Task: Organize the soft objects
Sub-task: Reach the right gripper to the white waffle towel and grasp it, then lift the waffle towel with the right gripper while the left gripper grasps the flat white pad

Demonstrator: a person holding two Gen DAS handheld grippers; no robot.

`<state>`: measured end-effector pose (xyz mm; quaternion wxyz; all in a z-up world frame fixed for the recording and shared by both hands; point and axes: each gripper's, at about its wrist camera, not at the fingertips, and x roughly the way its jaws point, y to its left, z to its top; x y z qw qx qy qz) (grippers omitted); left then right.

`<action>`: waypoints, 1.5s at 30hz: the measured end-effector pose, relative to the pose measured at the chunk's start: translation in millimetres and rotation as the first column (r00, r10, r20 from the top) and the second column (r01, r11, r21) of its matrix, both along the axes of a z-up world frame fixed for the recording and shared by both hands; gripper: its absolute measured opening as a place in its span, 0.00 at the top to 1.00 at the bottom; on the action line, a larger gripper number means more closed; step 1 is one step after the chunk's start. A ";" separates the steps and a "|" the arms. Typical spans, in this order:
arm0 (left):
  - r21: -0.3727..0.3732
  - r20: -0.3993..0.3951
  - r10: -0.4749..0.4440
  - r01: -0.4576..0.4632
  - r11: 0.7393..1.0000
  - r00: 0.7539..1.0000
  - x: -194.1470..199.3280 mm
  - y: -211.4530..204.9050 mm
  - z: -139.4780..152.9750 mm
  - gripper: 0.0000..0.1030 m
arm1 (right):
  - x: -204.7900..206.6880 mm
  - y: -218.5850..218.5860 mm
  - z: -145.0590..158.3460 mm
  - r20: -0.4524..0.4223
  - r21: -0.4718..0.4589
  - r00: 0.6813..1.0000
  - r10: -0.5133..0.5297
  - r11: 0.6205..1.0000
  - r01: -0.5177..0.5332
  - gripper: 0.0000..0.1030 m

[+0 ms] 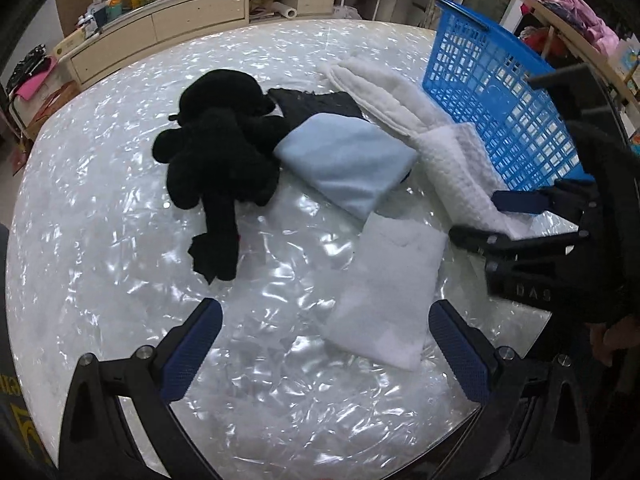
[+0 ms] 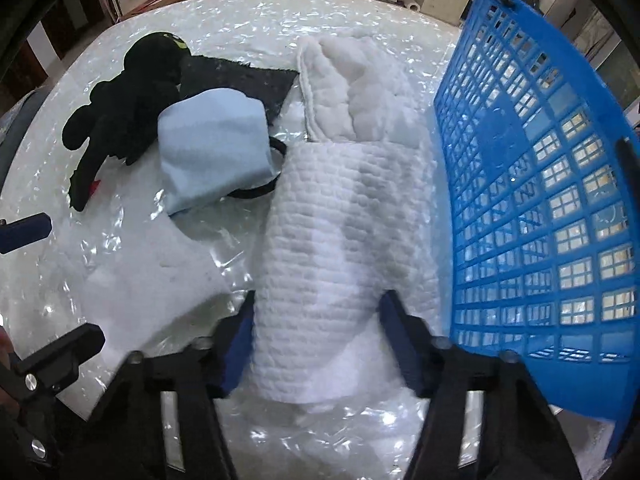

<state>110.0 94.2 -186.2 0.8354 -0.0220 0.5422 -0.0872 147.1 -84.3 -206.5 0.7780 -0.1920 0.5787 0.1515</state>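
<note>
Right gripper (image 2: pixel 316 330) pointing steeply down, blue-padded jaws part closed on either side of the near end of a rolled white waffle-weave towel (image 2: pixel 340 248), pads against its flanks or very nearly so; hard to tell whether already pinching. Left gripper (image 1: pixel 325 350) spread wide and empty, poised above a flat folded white cloth (image 1: pixel 390 292) on the shiny pearl-white round table (image 1: pixel 100 208). Just beyond the waffle towel, a fluffier white towel (image 2: pixel 360 92), folded and touching its far end. To the left of both, a folded pale blue cloth (image 2: pixel 212 148) overlapping a black stuffed toy (image 2: pixel 120 108) and a dark flat fabric piece (image 2: pixel 248 88); a thin black band (image 2: pixel 256 192) peeping out from under the blue cloth. Close along the right side of the waffle towel, a blue plastic lattice basket (image 2: pixel 540 200), tipped so its open side faces the towels, seemingly empty. Likely step: grasping the rolled towel for transfer into the basket. For a clean result: squeeze until the roll dents visibly, gripping through all layers rather than the outer wrap alone, lift straight up to keep the roll from unwinding, clear the basket's rim before swinging over, and keep the left gripper well apart meanwhile to avoid dragging the flat cloth.
</note>
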 end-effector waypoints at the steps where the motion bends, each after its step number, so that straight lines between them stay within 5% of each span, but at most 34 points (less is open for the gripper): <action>1: -0.004 0.000 -0.004 0.004 1.000 1.000 -0.1 -0.5 -0.8 0.00 | -0.5 0.1 3.6 -0.001 0.000 1.000 0.004 1.000 -0.004 0.57; 7: -0.005 -0.006 -0.042 0.042 0.999 0.999 6.2 -10.2 -9.9 0.00 | -12.8 -14.0 22.6 -0.003 0.048 1.000 0.005 0.999 -0.005 0.83; 19: 0.024 0.008 -0.144 0.143 0.989 0.990 26.0 -37.5 -16.7 0.00 | -18.3 -43.6 67.7 0.002 0.130 0.999 -0.039 0.991 0.039 0.86; 28: 0.068 0.081 -0.133 0.128 0.989 0.988 25.6 -36.7 -8.5 0.00 | -28.6 -73.9 83.6 -0.042 0.199 0.993 -0.110 0.973 0.116 0.86; 36: 0.080 -0.002 -0.148 0.148 0.986 0.989 34.5 -40.2 -28.8 0.01 | -26.7 -83.6 103.1 -0.050 0.259 0.994 -0.096 0.960 0.106 0.86; 39: 0.102 -0.022 -0.154 0.156 0.983 0.988 37.1 -46.7 -36.4 0.06 | -27.7 -76.5 110.0 -0.042 0.266 0.996 -0.078 0.960 0.087 0.86; 42: 0.122 -0.011 -0.156 0.156 0.980 0.988 38.6 -49.3 -35.7 0.29 | -29.7 -68.3 115.3 -0.023 0.268 0.998 -0.063 0.961 0.067 0.86; 43: 0.120 -0.007 -0.150 0.150 0.981 0.989 38.6 -49.3 -33.3 0.44 | -29.7 -66.8 116.9 -0.019 0.268 0.998 -0.060 0.961 0.063 0.85; 45: 0.119 -0.009 -0.136 0.136 0.984 0.991 32.7 -46.2 -26.0 0.48 | -29.7 -64.8 120.3 -0.013 0.275 0.998 -0.056 0.960 0.057 0.85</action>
